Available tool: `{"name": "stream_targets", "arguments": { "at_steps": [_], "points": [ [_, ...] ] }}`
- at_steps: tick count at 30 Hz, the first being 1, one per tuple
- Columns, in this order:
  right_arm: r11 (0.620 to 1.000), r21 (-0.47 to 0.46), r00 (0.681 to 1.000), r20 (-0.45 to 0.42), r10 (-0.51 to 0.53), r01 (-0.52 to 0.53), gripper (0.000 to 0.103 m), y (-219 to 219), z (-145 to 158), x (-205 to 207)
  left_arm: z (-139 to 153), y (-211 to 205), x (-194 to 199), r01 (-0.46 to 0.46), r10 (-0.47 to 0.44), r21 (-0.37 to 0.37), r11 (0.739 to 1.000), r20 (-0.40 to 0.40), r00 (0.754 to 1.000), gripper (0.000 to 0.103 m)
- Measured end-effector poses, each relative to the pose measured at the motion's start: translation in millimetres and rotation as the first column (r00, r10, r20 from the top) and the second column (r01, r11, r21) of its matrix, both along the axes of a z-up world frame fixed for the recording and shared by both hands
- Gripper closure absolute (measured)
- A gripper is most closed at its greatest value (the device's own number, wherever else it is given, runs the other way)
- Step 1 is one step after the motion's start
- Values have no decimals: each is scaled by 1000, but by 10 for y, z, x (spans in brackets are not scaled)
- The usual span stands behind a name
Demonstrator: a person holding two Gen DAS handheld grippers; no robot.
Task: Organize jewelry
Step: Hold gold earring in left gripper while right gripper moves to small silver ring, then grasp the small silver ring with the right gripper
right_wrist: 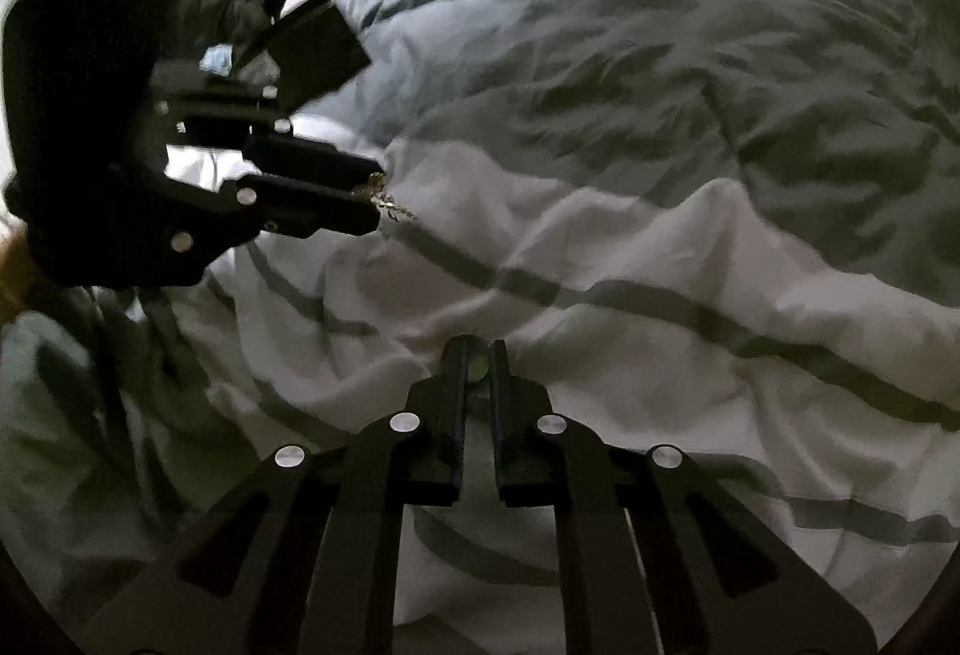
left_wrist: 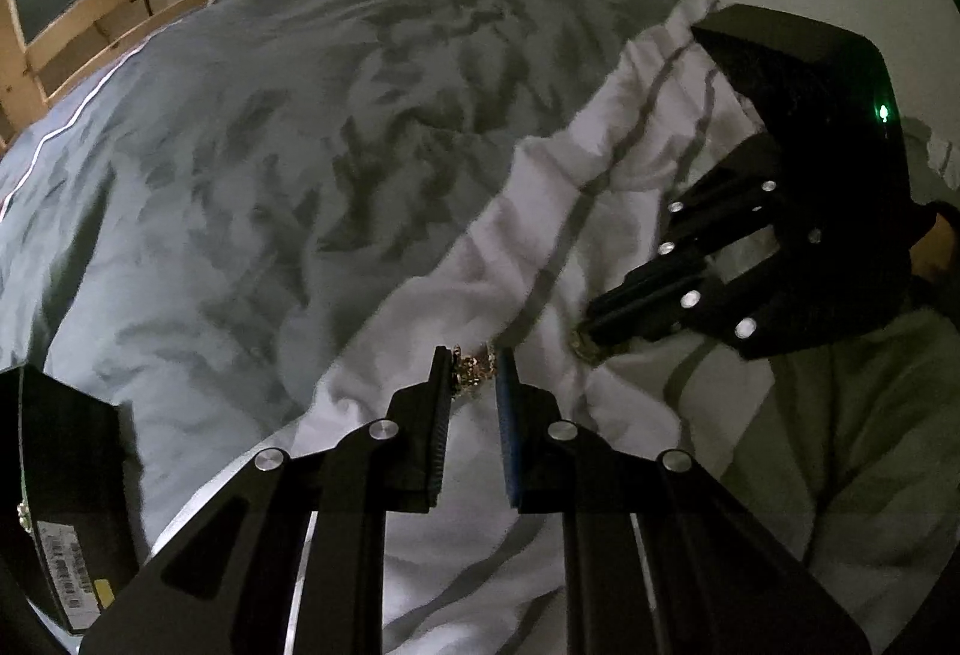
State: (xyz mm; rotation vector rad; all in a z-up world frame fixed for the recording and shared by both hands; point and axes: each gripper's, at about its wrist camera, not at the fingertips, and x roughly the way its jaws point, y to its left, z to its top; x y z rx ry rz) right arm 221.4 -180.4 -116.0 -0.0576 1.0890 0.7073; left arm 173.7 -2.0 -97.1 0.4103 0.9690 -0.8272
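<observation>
My left gripper (left_wrist: 474, 364) is shut on a bunched gold chain (left_wrist: 474, 368) just above the white striped bedding. It also shows in the right wrist view (right_wrist: 377, 196), where the gold chain (right_wrist: 390, 208) dangles from its tips. My right gripper (right_wrist: 479, 358) is shut on a small round greenish piece of jewelry (right_wrist: 479, 364). In the left wrist view the right gripper (left_wrist: 585, 340) is at the right, its tips close to the bedding with a bit of gold-green jewelry (left_wrist: 581, 344) at them.
A grey duvet (left_wrist: 288, 127) covers the far bed, white striped bedding (right_wrist: 600, 355) lies near. A black box (left_wrist: 60, 487) with a label sits at the lower left; it also shows in the right wrist view (right_wrist: 312, 49). A wooden bed frame (left_wrist: 114, 1) runs behind.
</observation>
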Motion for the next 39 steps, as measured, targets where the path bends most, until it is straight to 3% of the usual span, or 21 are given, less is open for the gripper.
{"name": "stream_targets", "arguments": {
  "at_steps": [2,4,5,6,7,10,12,16,21,33,39],
  "points": [
    [1000,-3,1000,3,4,-4,91,25,-15,-18,-18,-25,-12,12,-12,12,1000,2,1000,89],
    [1000,4,1000,2,-1,1,70,19,-10,-20,-31,-33,-11,14,-14,13,1000,-1,1000,89],
    [1000,4,1000,3,-7,7,45,13,-11,-16,-32,-34,-13,13,-13,14,1000,0,1000,89],
    [1000,14,1000,5,-11,11,29,4,-4,-21,-26,-30,-10,11,-11,12,1000,3,1000,89],
    [999,35,1000,10,-13,13,28,-7,15,-31,-17,-24,-5,7,-7,10,1000,6,1000,89],
    [1000,22,1000,24,-6,5,30,33,24,-51,-8,-24,14,-2,2,8,1000,13,1000,89],
    [1000,1,1000,28,12,-12,43,80,0,-66,-8,-18,10,-8,8,13,1000,20,1000,89],
    [996,-74,997,51,52,-48,57,184,-49,-113,-14,-16,6,-10,10,19,1000,25,1000,89],
    [999,-33,999,31,35,-34,79,108,-35,-76,11,-18,14,-15,14,22,1000,36,999,89],
    [997,70,1000,-27,10,-8,81,-53,81,-64,45,77,80,-72,70,29,997,67,995,89],
    [998,54,998,-40,39,-37,81,-3,68,-160,38,54,72,-66,63,41,997,70,996,88]
  ]
}}
